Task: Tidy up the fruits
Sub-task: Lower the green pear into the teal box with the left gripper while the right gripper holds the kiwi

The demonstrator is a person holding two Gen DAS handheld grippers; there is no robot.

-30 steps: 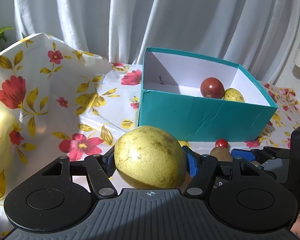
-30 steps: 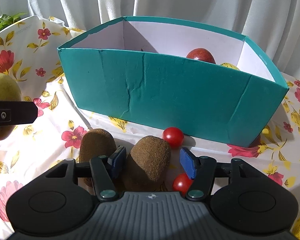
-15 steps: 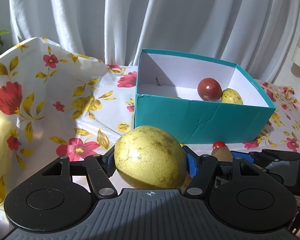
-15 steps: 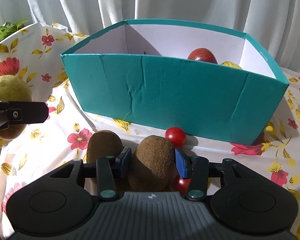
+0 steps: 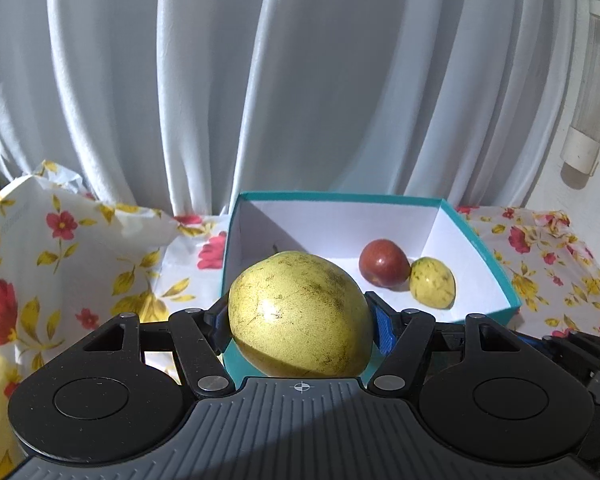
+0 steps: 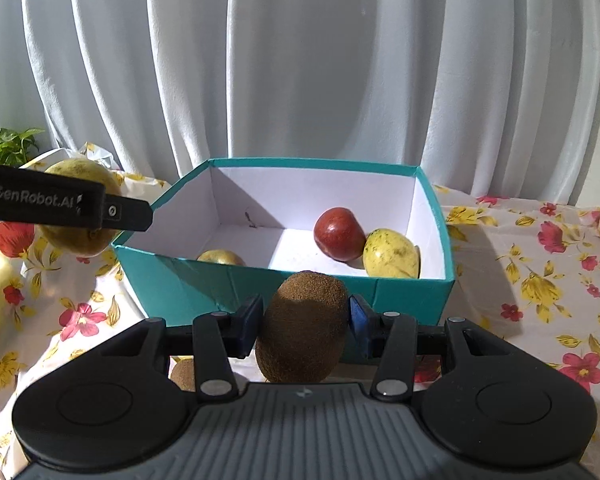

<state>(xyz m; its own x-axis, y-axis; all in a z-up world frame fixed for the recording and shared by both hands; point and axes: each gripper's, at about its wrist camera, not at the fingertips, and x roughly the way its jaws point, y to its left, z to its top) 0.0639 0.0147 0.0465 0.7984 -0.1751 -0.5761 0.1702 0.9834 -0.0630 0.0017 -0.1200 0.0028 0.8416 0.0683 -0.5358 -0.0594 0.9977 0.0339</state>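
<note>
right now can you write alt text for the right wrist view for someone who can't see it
The right gripper clamps a fuzzy brown kiwi in front of an open teal cardboard box. Inside lie a round red fruit, a speckled yellow fruit touching it, and another yellow fruit. At left, the left gripper holds a large yellow-green fruit over a floral tablecloth.

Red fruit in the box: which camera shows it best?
The right wrist view: the red fruit sits large and unblocked inside the teal box. The left wrist view shows it smaller but whole.
</note>
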